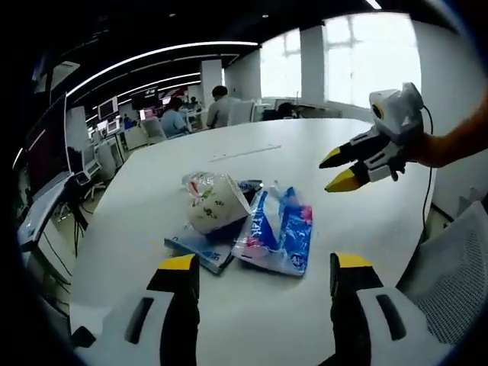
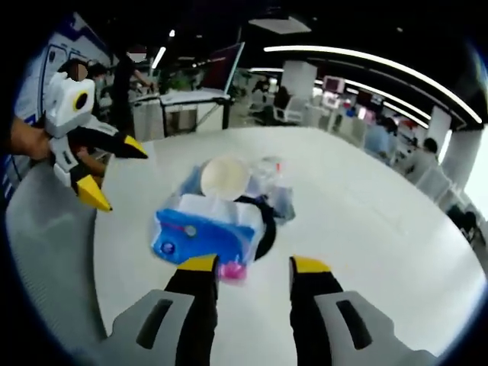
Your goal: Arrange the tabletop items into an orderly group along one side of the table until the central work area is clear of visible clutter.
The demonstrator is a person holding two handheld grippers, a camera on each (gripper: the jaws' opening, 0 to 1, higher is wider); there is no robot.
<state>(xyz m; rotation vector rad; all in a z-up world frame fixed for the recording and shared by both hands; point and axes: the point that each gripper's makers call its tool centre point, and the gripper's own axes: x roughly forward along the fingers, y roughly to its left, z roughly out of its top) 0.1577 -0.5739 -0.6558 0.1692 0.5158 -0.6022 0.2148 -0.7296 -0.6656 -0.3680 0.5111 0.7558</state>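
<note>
Your left gripper (image 1: 263, 274) and right gripper (image 2: 250, 267) were both open, empty, near clutter: tissue pack (image 1: 276, 229), paper cup (image 1: 217, 204) on white table (image 1: 191, 156).

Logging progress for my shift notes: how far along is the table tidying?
Barely started. The blue tissue pack, paper cup and flat booklet sit clustered mid-table. Both the left hand-held gripper and right hand-held gripper are open, holding nothing. Everything remains to move aside.

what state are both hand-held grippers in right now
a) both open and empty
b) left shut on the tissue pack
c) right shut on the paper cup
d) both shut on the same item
a: the left hand-held gripper and right hand-held gripper have their jaws spread apart with nothing between them, short of the blue tissue pack.
</note>
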